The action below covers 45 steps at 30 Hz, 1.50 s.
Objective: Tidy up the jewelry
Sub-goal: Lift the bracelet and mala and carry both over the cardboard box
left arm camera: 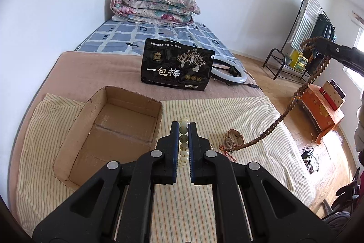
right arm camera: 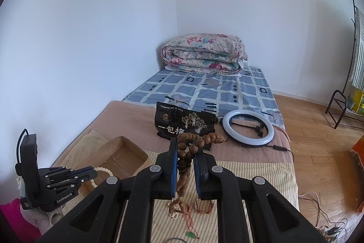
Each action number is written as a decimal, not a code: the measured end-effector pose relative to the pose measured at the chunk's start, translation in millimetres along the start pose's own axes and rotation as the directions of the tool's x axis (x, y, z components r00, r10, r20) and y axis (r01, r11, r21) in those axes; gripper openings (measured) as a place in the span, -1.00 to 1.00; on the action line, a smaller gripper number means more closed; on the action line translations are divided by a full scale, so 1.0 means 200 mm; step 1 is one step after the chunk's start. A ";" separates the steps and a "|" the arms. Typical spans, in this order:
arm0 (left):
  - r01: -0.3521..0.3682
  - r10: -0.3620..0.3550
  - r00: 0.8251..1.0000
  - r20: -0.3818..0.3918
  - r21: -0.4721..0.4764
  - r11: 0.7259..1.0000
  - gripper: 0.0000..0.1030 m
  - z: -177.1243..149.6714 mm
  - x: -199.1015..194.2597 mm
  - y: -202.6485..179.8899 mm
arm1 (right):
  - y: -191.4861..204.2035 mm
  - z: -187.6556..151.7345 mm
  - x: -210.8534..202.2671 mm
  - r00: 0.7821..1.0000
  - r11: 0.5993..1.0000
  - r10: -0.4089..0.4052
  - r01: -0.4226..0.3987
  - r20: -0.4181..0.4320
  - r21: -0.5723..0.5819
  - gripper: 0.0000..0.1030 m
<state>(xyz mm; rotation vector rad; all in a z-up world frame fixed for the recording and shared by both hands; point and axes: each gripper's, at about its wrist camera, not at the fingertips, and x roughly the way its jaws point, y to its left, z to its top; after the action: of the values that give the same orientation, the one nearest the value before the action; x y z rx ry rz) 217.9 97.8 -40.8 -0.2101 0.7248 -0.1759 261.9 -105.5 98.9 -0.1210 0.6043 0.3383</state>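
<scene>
My left gripper (left arm camera: 183,126) is shut on a pale jade bead bracelet (left arm camera: 183,140), held just right of the open cardboard box (left arm camera: 127,95) on the striped cloth. In the right wrist view the left gripper (right arm camera: 94,172) holds the bracelet (right arm camera: 102,169) beside the box (right arm camera: 136,148). My right gripper (right arm camera: 186,145) is shut on a long brown wooden bead string (right arm camera: 184,165), lifted high; its lower end trails down to the cloth. In the left wrist view the right gripper (left arm camera: 318,42) is at upper right, the string (left arm camera: 279,117) hanging from it. A watch (left arm camera: 234,137) lies on the cloth.
A black snack bag (left arm camera: 177,65) and a ring light (right arm camera: 248,126) lie on the brown blanket behind. A folded floral quilt (left arm camera: 154,5) sits at the bed's far end. Small jewelry pieces (right arm camera: 202,206) lie on the cloth below my right gripper. The bed edge and wooden floor are to the right.
</scene>
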 end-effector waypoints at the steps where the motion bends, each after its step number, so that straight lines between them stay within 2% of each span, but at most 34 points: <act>1: -0.009 0.009 1.000 0.003 -0.007 1.000 -0.90 0.00 -0.01 0.03 | 0.03 0.02 0.00 1.000 1.000 0.008 -0.008 0.007 -0.007 -0.80; 13: -0.075 0.074 0.997 -0.009 -0.107 0.991 -0.90 -0.06 -0.08 0.33 | 0.43 0.28 0.11 0.994 0.990 0.095 -0.089 0.049 -0.111 -0.80; 26: -0.120 0.116 0.993 -0.035 -0.190 0.974 -0.90 -0.08 -0.07 0.50 | 0.69 0.44 0.29 0.984 0.975 0.170 -0.160 0.053 -0.153 -0.80; 30: -0.127 0.120 0.992 -0.048 -0.202 0.971 -0.90 -0.08 -0.05 0.52 | 0.74 0.41 0.40 0.983 0.973 0.179 -0.173 0.027 -0.153 -0.80; 37: -0.135 0.118 0.989 -0.088 -0.221 0.966 -0.90 -0.11 0.01 0.55 | 0.78 0.29 0.68 0.984 0.975 0.162 -0.171 -0.076 -0.140 -0.80; 45: -0.153 0.125 0.983 -0.134 -0.220 0.963 -0.90 -0.15 0.08 0.55 | 0.78 0.12 0.96 0.971 0.980 0.149 -0.171 -0.189 -0.104 -0.80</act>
<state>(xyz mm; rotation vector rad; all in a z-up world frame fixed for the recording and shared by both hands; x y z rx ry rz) 219.1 197.5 -99.7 -0.3704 0.8760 0.0309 368.4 99.3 5.5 -0.2206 0.7752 0.5248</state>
